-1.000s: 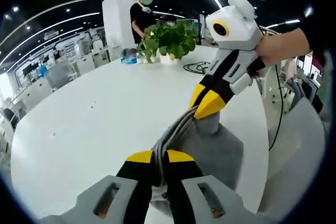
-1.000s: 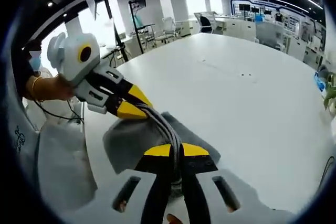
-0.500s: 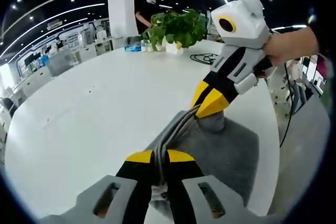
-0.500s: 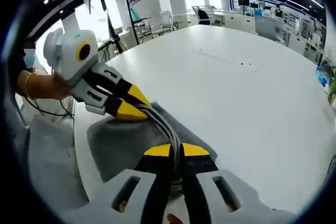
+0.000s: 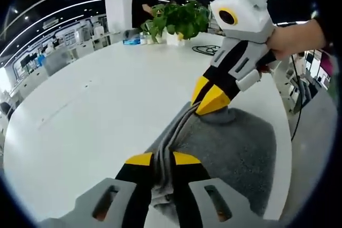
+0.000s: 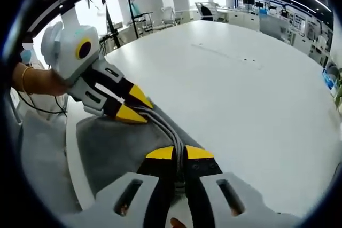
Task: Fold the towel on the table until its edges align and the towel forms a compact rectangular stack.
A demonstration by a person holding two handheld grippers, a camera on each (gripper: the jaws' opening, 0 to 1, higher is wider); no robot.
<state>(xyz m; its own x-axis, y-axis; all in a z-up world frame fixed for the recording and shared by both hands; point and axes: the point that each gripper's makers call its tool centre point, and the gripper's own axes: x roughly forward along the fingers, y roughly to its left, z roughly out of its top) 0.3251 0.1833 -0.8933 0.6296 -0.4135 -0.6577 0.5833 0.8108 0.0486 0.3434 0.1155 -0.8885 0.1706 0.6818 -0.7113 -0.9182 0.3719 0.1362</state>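
A grey towel (image 5: 230,148) lies folded on the white table (image 5: 107,94) near its edge. My left gripper (image 5: 162,159) is shut on the stacked towel edge at one corner. In the left gripper view the right gripper (image 5: 206,101) comes in from the upper right, shut on the same layered edge a short way along. In the right gripper view my right gripper (image 6: 179,153) pinches the towel (image 6: 115,145) edge, and the left gripper (image 6: 131,113), held by a hand, clamps the edge further left. The layered edge runs taut between the two grippers.
A potted plant (image 5: 179,20) and a coiled black cable (image 5: 206,50) sit at the table's far side, with a person (image 5: 141,1) standing behind. The table edge (image 5: 286,148) runs close beside the towel. Office desks and chairs surround the table.
Both grippers have lowered toward the table with the towel edge held; more of the towel now lies flat and spread on the surface.
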